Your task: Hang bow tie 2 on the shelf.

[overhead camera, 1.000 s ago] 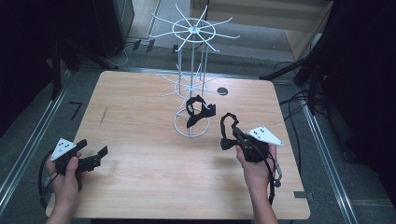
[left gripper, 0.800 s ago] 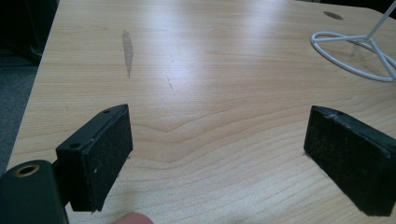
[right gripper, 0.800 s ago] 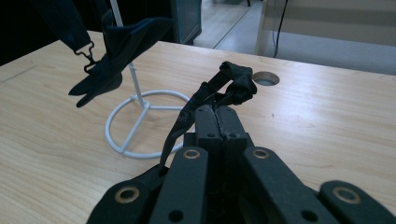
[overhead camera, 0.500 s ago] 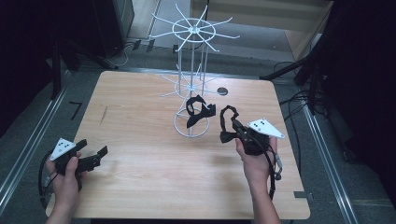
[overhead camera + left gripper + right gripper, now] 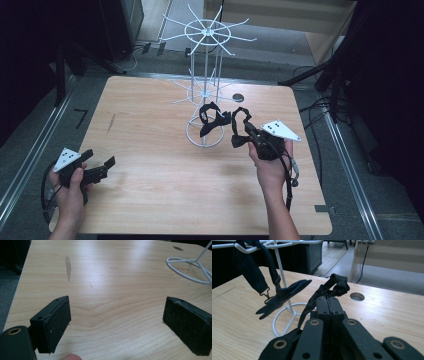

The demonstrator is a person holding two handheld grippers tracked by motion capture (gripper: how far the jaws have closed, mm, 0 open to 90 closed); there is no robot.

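Fingers of the right gripper are pressed together on the strap of a black bow tie, pinching it so the loop stands up above the tips and the bow end trails down beside them; in the right gripper view, the two black fingers meet with no gap and the fabric bunches just beyond them. The hold looks meant to keep the loop open and raised, ready to slip over a wire arm.

Beneath both grippers lies the wooden table, the largest thing here, its bare surface stretching ahead of the left fingers. Just beyond the right fingers, and to their left, stands a white wire display rack, a tall post with spoked arms at two levels and a ring base resting on the wood. A second black bow tie already hangs from one of the lower arms, close ahead of the held one but not touching it, likely showing where the held one belongs.

Far off to the left of the right fingers, the left gripper rests low near the table's near edge. Its fingers stand wide apart with nothing between them, seemingly idle, kept clear while the right hand does the hanging.
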